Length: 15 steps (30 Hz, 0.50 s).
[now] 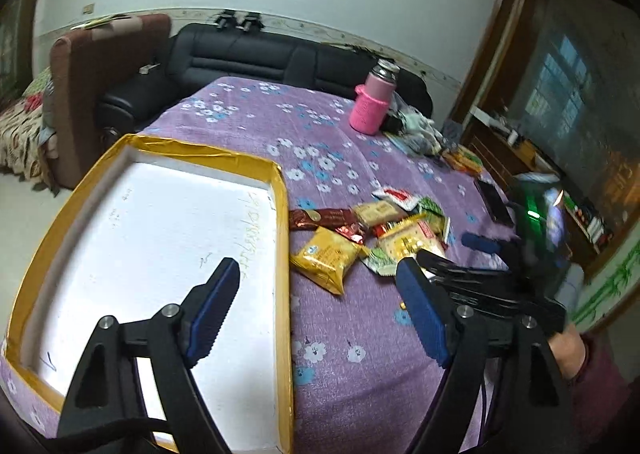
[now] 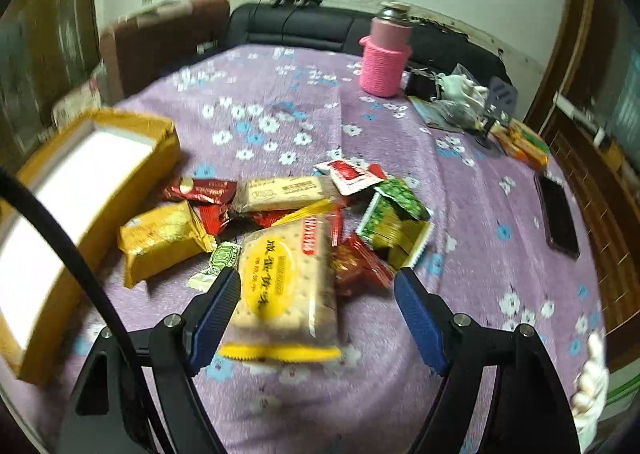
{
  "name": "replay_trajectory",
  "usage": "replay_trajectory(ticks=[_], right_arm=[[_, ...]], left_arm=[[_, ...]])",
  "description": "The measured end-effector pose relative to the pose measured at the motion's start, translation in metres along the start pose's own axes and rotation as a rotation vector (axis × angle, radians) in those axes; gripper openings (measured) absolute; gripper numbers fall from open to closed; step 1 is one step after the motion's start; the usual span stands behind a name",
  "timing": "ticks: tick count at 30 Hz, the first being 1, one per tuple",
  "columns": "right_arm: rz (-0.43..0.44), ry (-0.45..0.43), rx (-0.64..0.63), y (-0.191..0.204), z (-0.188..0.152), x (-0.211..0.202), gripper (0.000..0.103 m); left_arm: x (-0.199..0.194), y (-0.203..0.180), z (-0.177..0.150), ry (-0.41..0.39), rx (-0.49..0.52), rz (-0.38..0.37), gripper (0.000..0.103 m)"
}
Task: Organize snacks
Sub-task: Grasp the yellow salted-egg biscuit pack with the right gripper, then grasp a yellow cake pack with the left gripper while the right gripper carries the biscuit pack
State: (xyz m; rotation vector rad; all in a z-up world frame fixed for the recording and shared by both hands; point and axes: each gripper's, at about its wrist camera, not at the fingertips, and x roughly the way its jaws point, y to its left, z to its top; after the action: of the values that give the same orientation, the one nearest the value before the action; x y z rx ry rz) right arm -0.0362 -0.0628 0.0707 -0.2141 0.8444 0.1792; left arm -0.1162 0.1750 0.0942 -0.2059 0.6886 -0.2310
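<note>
Blue-padded and spread wide, the right gripper (image 2: 318, 290) holds nothing; it hangs low over the near end of a cracker packet (image 2: 286, 294) with a yellow oval label, which lies flat on the purple flowered worktop (image 2: 400, 394) between the two fingers — the left pad (image 2: 218, 314) sits right at the packet's edge, the right one well clear of it. Just beyond the crackers lies the rest of the snack heap: a yellow bag (image 2: 160, 242) to the left, a small green-and-white candy (image 2: 218, 262) beside it, a dark red wrapper (image 2: 200, 189), a pale biscuit bar (image 2: 280, 191), a red-and-white sachet (image 2: 352, 175), green packets (image 2: 394, 213) and a crinkled red one (image 2: 360, 262). Left of the heap stands a shallow box (image 2: 120, 173) with yellow-taped walls and a white inside, the yellow bag close to its side. The left gripper (image 1: 320, 290) is likewise released and empty, one finger over the white floor of the box (image 1: 282, 254), the other over the cloth near the heap — where the right gripper (image 1: 448, 250) shows as a dark blur. Farther back stand a pink flask (image 2: 386, 53), a clutter of small items, an orange carton (image 2: 524, 143) and a black phone (image 2: 558, 213) by the right edge.
</note>
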Motion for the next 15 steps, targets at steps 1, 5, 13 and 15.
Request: replay_trajectory(ticks=[1,5,13,15], right_arm=[[-0.017,0.013,-0.02,0.005,0.001,0.005,0.079],[-0.076,0.058,-0.073,0.019,0.001,0.023,0.078],[-0.04,0.077,-0.05,0.021,-0.005,0.025,0.067],[-0.008,0.076,-0.023,0.016,-0.008,0.021,0.066]], left_arm=[[0.0,0.0,-0.001,0.003,0.014,-0.006,0.081],[0.005,-0.002,-0.002,0.024,0.056,-0.043,0.081],[0.009,-0.003,-0.005,0.058,0.094,-0.059,0.081],[0.009,-0.007,-0.006,0.062,0.096,-0.066,0.081]])
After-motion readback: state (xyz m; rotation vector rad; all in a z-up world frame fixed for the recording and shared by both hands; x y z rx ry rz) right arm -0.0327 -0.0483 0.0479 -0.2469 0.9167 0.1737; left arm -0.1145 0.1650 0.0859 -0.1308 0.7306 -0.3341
